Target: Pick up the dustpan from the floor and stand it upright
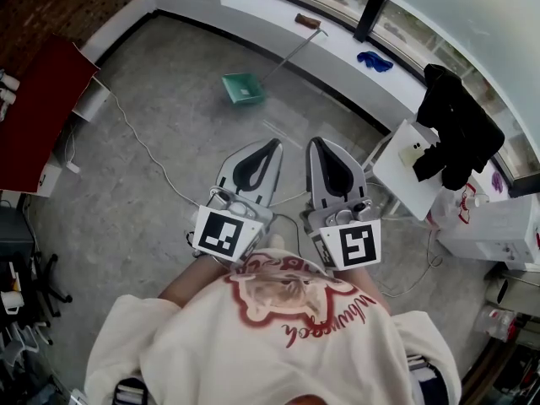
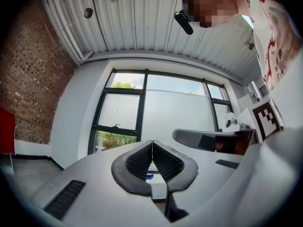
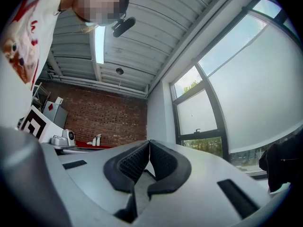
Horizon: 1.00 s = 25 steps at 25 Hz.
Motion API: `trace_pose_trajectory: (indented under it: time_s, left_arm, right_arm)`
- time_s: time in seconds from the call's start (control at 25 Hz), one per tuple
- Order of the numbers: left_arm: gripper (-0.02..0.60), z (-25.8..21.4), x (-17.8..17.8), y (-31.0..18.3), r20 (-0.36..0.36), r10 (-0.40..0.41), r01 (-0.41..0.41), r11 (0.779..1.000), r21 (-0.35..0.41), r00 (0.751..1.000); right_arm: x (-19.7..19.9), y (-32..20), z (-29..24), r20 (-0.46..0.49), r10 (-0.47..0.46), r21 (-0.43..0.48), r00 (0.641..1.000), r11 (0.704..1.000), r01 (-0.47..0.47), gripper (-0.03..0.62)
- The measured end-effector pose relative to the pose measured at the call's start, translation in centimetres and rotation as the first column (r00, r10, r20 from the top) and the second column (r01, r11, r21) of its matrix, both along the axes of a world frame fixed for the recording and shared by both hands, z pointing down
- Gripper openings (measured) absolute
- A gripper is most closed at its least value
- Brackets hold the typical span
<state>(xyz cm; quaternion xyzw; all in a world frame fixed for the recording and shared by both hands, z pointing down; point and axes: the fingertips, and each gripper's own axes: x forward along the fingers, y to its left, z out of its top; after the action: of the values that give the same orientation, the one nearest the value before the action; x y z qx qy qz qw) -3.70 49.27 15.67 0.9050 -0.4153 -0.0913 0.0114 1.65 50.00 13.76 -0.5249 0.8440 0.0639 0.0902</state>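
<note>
Ahead of us the grey floor [image 1: 160,91] lies open between our grippers and the low white wall under the window. That room is bounded on the left by a red cabinet [image 1: 35,112] and on the right by a white table [image 1: 407,173] with a black garment [image 1: 456,116] draped above it. A thin cable [image 1: 145,148] snakes across the floor from the left wall towards us.

The green dustpan [image 1: 243,88] sits on the floor near that far wall, well apart from both grippers. Its long thin handle [image 1: 291,53] slants up and to the right to the window sill [image 1: 342,47]. We cannot tell whether anything lies in its tray. A blue cloth [image 1: 374,60] rests further along the sill.

We hold both grippers close together in front of our chest, side by side and pointing out towards the window. The marker cubes [image 1: 226,233] sit nearest our body. The left gripper [image 1: 273,144] has its two dark ribbed pads pressed together at the tips with nothing between them. The right gripper [image 1: 315,143] is the same, pads meeting along one thin seam and gripping nothing. Neither one touches the dustpan.
</note>
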Motion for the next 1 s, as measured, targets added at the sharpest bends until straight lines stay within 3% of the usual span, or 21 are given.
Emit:
trace_pose_trajectory:
  time_s: [0.44, 0.6, 1.0]
  left_arm:
    - [0.02, -0.1, 0.7, -0.9, 0.004, -0.069, 0.069, 0.998, 0.0, 0.998]
    - [0.02, 0.4, 0.9, -2.1, 0.018, -0.057, 0.057, 0.998, -0.003, 0.998]
    - [0.02, 1.4, 0.8, -11.0, -0.007, -0.029, 0.029, 1.0, 0.003, 1.0]
  right_arm:
    - [1.8, -1.1, 1.6, -0.01, -0.06, -0.03, 0.998, 0.998, 0.06, 0.025]
    - [1.8, -2.7, 1.9, 0.0, -0.053, -0.035, 0.999, 0.998, 0.053, 0.025]
    - [1.4, -10.7, 2.8, -0.055, -0.011, -0.043, 0.998, 0.999, 0.009, 0.025]
